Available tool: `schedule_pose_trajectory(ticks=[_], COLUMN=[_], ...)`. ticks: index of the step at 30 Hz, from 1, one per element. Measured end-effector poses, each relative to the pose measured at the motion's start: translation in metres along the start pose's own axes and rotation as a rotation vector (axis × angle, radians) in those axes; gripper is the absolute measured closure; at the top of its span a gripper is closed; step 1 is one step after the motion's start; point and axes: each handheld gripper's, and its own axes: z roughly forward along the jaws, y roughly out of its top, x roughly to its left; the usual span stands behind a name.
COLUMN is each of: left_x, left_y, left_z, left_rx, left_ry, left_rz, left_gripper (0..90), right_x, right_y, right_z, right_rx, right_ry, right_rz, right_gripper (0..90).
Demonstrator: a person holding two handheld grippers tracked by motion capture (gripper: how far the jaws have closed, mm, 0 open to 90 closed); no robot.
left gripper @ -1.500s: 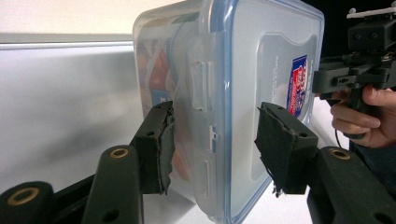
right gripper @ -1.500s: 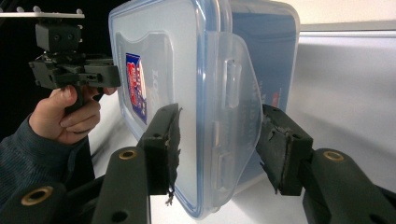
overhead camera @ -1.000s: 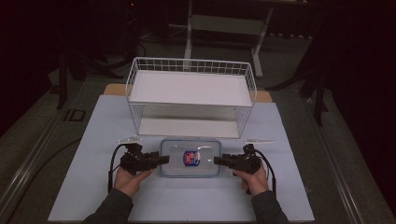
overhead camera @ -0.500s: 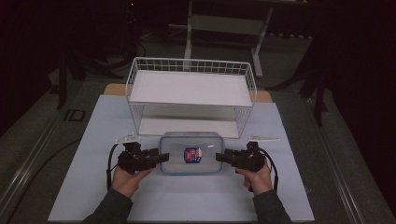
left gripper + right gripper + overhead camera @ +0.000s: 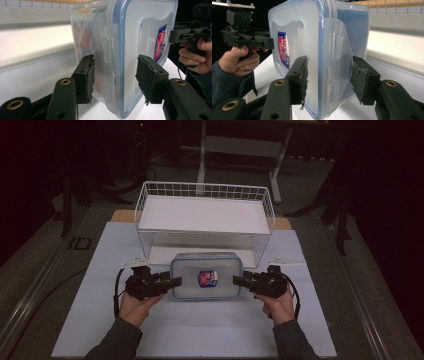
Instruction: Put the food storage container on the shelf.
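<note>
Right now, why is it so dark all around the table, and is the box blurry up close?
In the high view the room behind is nearly black while the white table and wire rack are lit. In the left gripper view the plastic box looks sharp, but the rack behind is bright and soft. In the right gripper view the lid shows pale glare.
</note>
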Motion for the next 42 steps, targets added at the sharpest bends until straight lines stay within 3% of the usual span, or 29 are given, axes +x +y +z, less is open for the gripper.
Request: schedule_pose_trajectory(ticks=[9, 19, 42], left_x=[-0.008, -0.012, -0.021], left_y=[0.023, 0.043, 0.093], left_z=[-0.008, -0.017, -0.032], left_rx=[-0.033, -0.064, -0.127], left_ry=[0.014, 0.02, 0.033], left_rz=[0.046, 0.073, 0.125], left_gripper=[49.0, 49.0, 48.9], right_x=[0.007, 0.017, 0.028], right_y=[0.018, 0.041, 0.086], right_z=[-0.006, -0.01, -0.017], right_rx=[-0.031, -0.055, -0.131], right_ry=[-0.004, -0.012, -0.014], right_rz=[-0.031, -0.067, -0.098], right_gripper=[49.8, 49.6, 49.2])
